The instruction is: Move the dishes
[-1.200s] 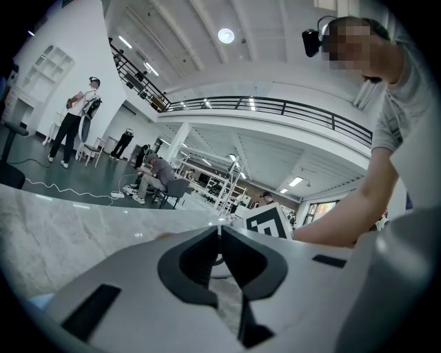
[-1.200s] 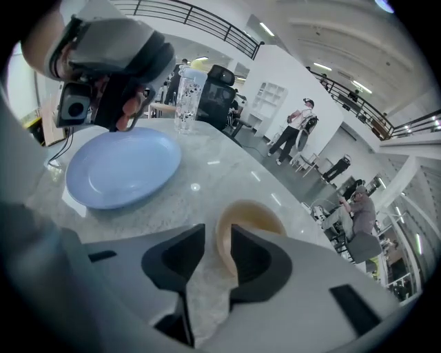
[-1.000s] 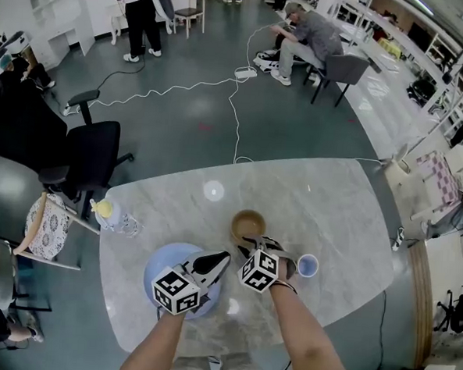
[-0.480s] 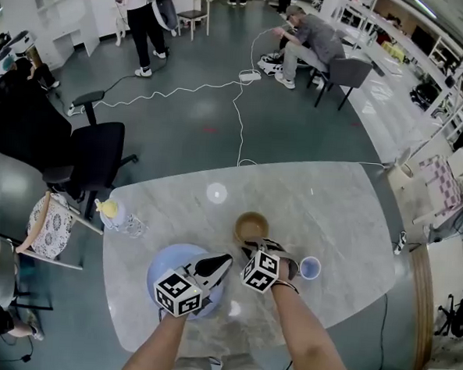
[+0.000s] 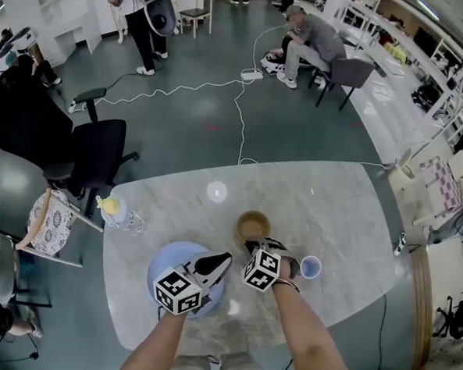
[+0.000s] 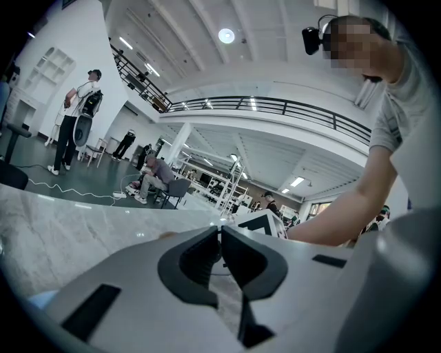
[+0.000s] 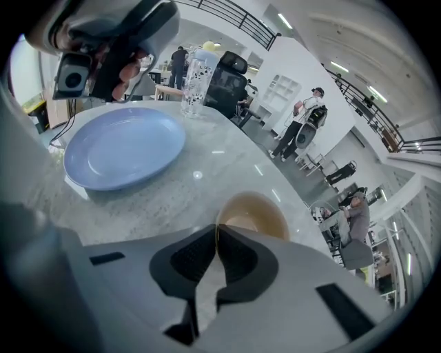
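Head view: R tool (image 5: 252, 243) by bowl (image 5: 252, 224)

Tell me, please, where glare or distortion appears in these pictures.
Head view: fisheye bends the table edge, and a round lamp glare sits on the marble. Left gripper view: dark rounded corners, bright ceiling lamp. Right gripper view: small glare spots beside the blue plate; the near right tongs look soft.
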`<state>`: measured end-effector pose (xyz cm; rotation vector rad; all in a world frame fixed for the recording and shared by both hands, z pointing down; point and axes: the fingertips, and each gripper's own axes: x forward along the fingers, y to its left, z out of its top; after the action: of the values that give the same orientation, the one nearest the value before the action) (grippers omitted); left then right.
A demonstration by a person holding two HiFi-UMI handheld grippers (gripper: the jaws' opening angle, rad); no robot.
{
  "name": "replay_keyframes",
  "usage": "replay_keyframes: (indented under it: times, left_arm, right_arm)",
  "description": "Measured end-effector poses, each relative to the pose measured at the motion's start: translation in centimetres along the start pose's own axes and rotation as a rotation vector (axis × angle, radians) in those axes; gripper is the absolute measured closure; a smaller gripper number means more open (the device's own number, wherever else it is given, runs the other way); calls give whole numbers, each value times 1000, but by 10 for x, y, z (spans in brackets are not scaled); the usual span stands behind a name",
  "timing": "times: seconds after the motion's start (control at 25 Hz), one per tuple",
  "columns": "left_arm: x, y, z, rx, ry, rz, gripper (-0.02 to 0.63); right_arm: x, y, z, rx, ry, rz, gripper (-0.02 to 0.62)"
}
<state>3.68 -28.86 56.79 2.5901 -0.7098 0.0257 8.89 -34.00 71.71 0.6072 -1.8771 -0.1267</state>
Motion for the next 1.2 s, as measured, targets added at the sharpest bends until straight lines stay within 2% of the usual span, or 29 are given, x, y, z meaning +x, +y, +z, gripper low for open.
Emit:
replay_keyframes:
  times: [0.72, 1.2]
  left_arm:
    - [-22, -3, 8, 6, -28, 49, 581]
    - [-63, 0, 12, 13, -66, 134, 581]
  right_arm:
    - [-25, 20, 21, -147, -21, -71, 572]
    - [-53, 59, 86, -285, -145, -64, 572]
